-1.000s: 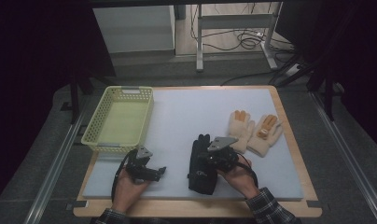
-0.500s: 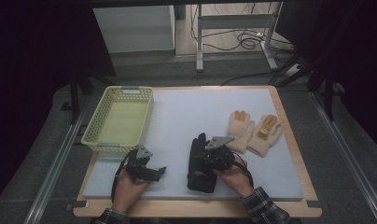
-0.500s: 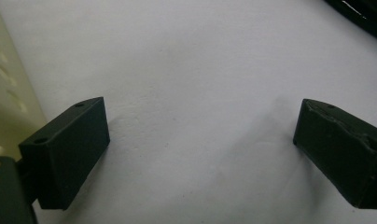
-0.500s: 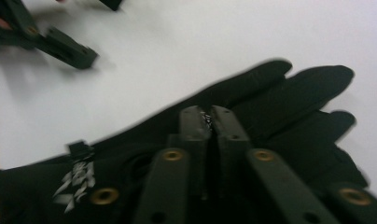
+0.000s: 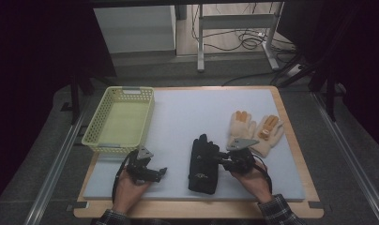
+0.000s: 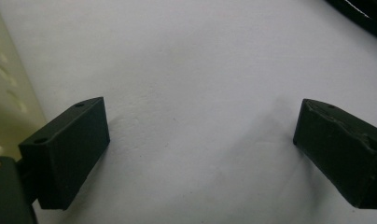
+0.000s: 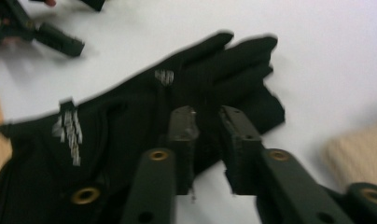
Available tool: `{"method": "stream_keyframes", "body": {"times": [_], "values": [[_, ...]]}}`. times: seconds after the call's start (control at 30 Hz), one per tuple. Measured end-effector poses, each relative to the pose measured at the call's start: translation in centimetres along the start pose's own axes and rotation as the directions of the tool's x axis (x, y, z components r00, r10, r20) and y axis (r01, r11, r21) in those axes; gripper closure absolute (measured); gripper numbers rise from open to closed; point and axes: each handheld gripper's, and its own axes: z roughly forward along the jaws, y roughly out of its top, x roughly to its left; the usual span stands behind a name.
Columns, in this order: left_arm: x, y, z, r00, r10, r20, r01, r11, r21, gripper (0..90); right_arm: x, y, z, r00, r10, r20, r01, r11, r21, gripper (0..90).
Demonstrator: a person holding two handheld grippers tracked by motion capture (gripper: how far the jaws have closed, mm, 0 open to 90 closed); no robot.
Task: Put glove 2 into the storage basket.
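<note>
While black gloves lie flat, right gripper pinches their edge — fingers' side.

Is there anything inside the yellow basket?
Empty. In the high view the yellow basket shows only its bare floor; the black gloves and the tan gloves lie outside on the white mat.

yellow basket: table's left | black glove: near centre | tan gloves: right, side by side

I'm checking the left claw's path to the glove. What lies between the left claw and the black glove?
Nothing: in the high view, bare white mat separates the left claw from the black glove.
</note>
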Motion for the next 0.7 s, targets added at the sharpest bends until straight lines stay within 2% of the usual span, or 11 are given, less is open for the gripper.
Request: {"method": "stream_keyframes", "body": {"times": [0.13, 0.23, 0.33, 0.5, 0.7], "values": [[0.0, 0.0, 0.0, 1.0, 0.0, 0.0, 0.0, 1.0, 0.0, 3.8, 0.0, -1.7, -0.5, 0.9999, -0.006, -0.01, 0.006, 1.0, 0.009, 87.7], [0.0, 0.0, 0.0, 1.0, 0.0, 0.0, 0.0, 1.0, 0.0, 3.8, 0.3, -2.7, -0.5, 0.9995, -0.005, -0.032, 0.006, 1.0, 0.027, 88.6], [0.0, 0.0, 0.0, 1.0, 0.0, 0.0, 0.0, 1.0, -0.001, 3.8, 1.2, -3.6, 0.0, 0.9977, -0.032, -0.06, 0.035, 0.998, 0.054, 88.6], [0.0, 0.0, 0.0, 1.0, 0.0, 0.0, 0.0, 1.0, -0.003, 3.9, 2.2, -3.6, 0.9, 0.9954, -0.065, -0.07, 0.07, 0.995, 0.066, 88.7], [0.0, 0.0, 0.0, 1.0, -0.004, 0.003, 0.004, 1.0, -0.003, 3.9, 2.7, -3.2, 1.7, 0.9944, -0.057, -0.089, 0.062, 0.997, 0.056, 88.7]]}}
